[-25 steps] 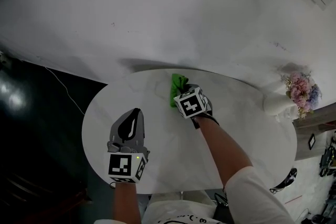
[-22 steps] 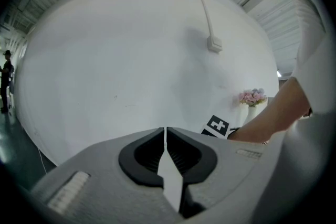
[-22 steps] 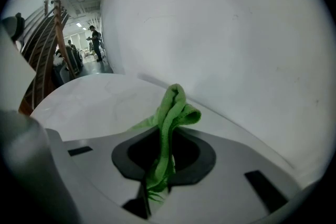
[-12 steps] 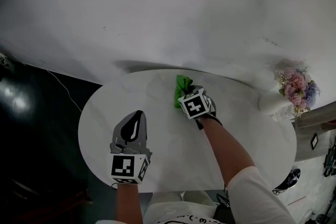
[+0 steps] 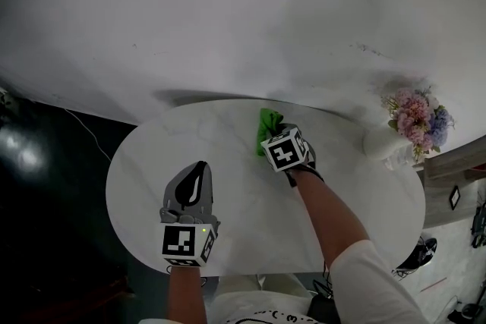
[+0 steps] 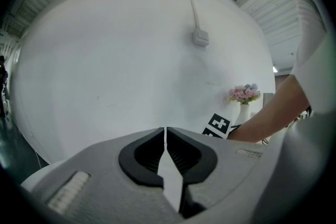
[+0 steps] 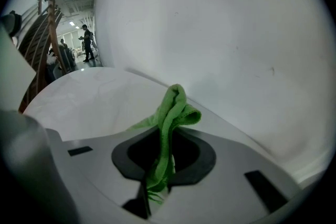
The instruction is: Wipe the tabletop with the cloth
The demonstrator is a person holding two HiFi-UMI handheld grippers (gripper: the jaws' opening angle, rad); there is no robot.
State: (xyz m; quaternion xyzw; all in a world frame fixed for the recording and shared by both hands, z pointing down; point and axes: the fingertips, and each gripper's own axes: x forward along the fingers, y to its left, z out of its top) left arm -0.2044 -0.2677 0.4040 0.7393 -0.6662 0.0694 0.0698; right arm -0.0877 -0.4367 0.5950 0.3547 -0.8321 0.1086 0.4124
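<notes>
Pinched in the right gripper's (image 5: 275, 144) jaws: green cloth (image 5: 267, 125), bunched, poking out ahead of the tips over the far side of the white oval tabletop (image 5: 228, 155). Nearer, to its left, well apart: left gripper (image 5: 194, 177), jaws pressed together, empty.

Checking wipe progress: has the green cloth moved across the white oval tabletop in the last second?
Yes, slightly. In the head view the green cloth, clamped in the right gripper, has slid rightward, closer to the white flower vase.
</notes>
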